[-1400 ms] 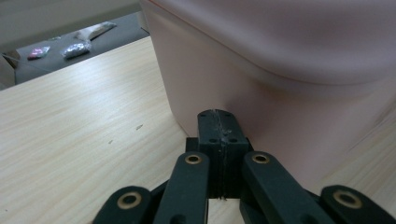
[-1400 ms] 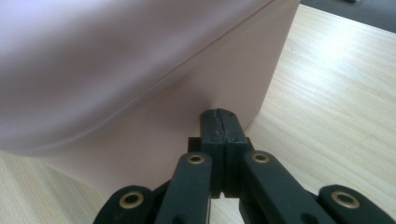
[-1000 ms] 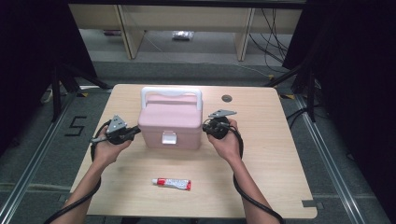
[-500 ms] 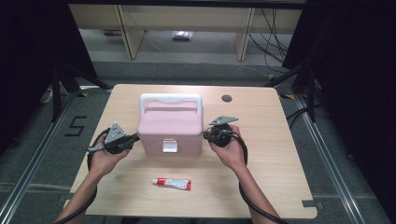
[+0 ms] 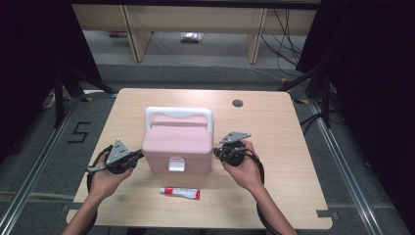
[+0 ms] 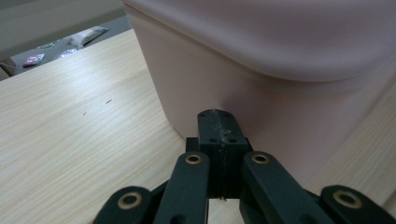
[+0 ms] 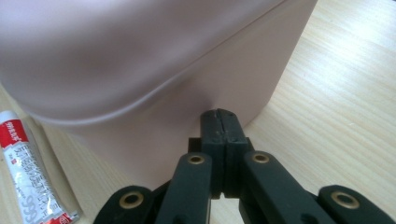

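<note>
A pink lidded box [image 5: 179, 142] with a white handle [image 5: 179, 113] and a white front latch stands mid-table. My left gripper [image 5: 139, 154] is shut, its tips pressed against the box's left side [image 6: 261, 107]; the closed jaw tips [image 6: 218, 122] touch the pink wall. My right gripper [image 5: 217, 153] is also shut, its tips [image 7: 221, 120] against the box's right side [image 7: 177, 84]. Nothing is between either pair of jaws. A small white and red tube [image 5: 182, 193] lies on the table in front of the box, and its end shows in the right gripper view [image 7: 28, 177].
The wooden table [image 5: 274, 127] has a round cable hole [image 5: 238, 103] near its far edge. Beyond it stand wooden shelf legs [image 5: 132, 29] and floor cables. A "5" is marked on the floor [image 5: 78, 132] at the left.
Both grippers and the pink box between them have slid toward the table's near edge, closer to the tube. The jaws stayed shut.
</note>
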A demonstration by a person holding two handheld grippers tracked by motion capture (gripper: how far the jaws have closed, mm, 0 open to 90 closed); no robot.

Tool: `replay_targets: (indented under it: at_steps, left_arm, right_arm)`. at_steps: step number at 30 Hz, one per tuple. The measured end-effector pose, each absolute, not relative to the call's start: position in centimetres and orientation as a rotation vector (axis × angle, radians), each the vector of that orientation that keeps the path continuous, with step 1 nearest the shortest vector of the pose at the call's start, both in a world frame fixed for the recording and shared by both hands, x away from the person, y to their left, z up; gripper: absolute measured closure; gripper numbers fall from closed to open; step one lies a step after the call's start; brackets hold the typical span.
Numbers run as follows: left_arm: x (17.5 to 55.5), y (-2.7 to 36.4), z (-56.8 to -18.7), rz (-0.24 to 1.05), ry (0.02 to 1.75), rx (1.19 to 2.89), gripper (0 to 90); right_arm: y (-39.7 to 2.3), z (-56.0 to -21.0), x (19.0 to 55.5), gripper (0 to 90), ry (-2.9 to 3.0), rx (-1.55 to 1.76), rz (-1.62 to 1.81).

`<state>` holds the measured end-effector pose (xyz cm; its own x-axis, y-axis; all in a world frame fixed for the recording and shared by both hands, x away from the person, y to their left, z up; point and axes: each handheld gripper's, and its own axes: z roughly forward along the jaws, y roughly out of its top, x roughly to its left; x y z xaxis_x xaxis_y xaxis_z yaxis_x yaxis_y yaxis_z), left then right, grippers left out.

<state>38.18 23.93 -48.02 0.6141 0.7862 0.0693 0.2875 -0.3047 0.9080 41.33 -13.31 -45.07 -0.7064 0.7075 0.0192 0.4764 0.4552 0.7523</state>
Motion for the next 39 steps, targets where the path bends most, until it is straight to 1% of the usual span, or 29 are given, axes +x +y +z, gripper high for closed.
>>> replay_targets:
  at_steps: [2, 3, 4, 8, 12, 14, 16, 21, 28, 39]
  left_arm:
    - [38.1, 24.1, -48.0, 0.627, 0.869, 1.859, 89.5]
    - [38.1, 24.3, -48.0, 0.633, 0.866, 1.86, 85.4]
    - [38.1, 24.5, -48.1, 0.642, 0.868, 1.851, 77.5]
    - [37.7, 26.0, -47.6, 0.676, 0.919, 1.789, 61.7]
    - [37.9, 27.1, -46.1, 0.673, 0.953, 1.724, 53.9]
    - [38.1, 27.3, -45.0, 0.688, 0.966, 1.684, 52.6]
    - [38.5, 27.4, -43.9, 0.674, 0.961, 1.633, 51.2]
    - [39.3, 27.1, -41.6, 0.635, 0.947, 1.572, 48.8]
    - [40.5, 26.1, -40.5, 0.563, 0.951, 1.55, 46.4]
    - [43.3, 23.7, -40.1, 0.46, 0.972, 1.595, 45.3]
  right_arm:
    - [-13.3, -45.0, 41.3, 90.0, 2.424, 1.036, 1.085]
    - [-13.5, -45.0, 41.5, 90.0, 2.431, 0.989, 1.086]
    - [-13.7, -45.0, 41.5, 86.3, 2.432, 1.004, 1.059]
    - [-14.7, -44.7, 41.1, 79.5, 2.425, 1.01, 1.041]
    - [-15.7, -44.2, 40.6, 76.5, 2.442, 0.962, 1.015]
    - [-15.9, -44.0, 40.3, 75.8, 2.449, 0.964, 1.014]
    - [-16.1, -44.0, 39.9, 75.2, 2.444, 0.955, 1.015]
    - [-16.1, -43.8, 38.8, 74.4, 2.459, 0.968, 1.024]
    - [-15.6, -43.7, 38.3, 73.4, 2.512, 0.9, 1.035]
    - [-15.9, -43.1, 37.8, 72.8, 2.485, 0.958, 1.075]
